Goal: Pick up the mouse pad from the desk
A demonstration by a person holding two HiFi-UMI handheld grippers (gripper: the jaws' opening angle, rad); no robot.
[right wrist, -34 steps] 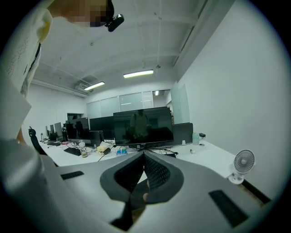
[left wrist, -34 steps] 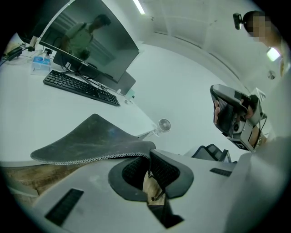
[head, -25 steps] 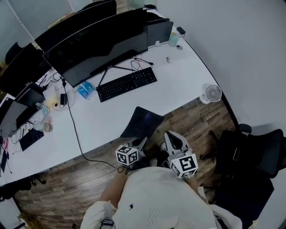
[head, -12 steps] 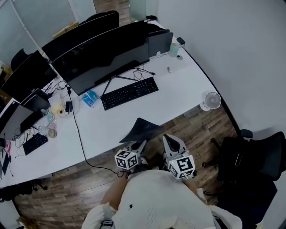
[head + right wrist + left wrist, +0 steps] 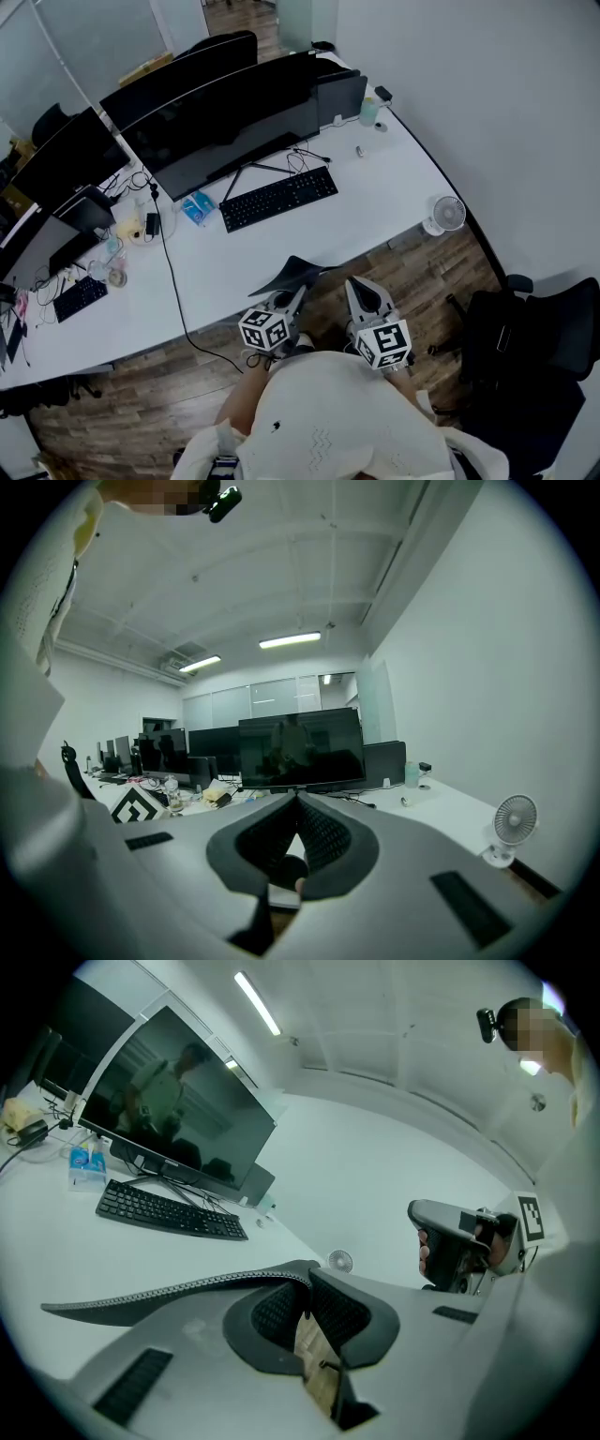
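Observation:
The dark mouse pad point(image 5: 293, 273) hangs tilted just off the white desk's point(image 5: 384, 192) front edge. My left gripper point(image 5: 299, 294) is shut on its near edge. In the left gripper view the mouse pad point(image 5: 169, 1290) shows edge-on as a thin strip running left from the left gripper point(image 5: 307, 1275). My right gripper point(image 5: 360, 288) is beside it to the right, over the wooden floor, with nothing between its fingers. In the right gripper view the right gripper point(image 5: 297, 800) has its jaws together. The right gripper point(image 5: 452, 1241) also shows in the left gripper view.
On the desk stand a black keyboard point(image 5: 278, 198), a wide monitor point(image 5: 225, 131), a blue packet point(image 5: 196, 208) and a small white fan point(image 5: 442, 215). A black cable point(image 5: 174, 286) hangs over the desk's front. A black office chair point(image 5: 534, 328) stands at the right.
The left gripper has risen with the mouse pad. The pad, first lying half over the desk edge, now hangs tilted and nearly edge-on. The right gripper has stayed put.

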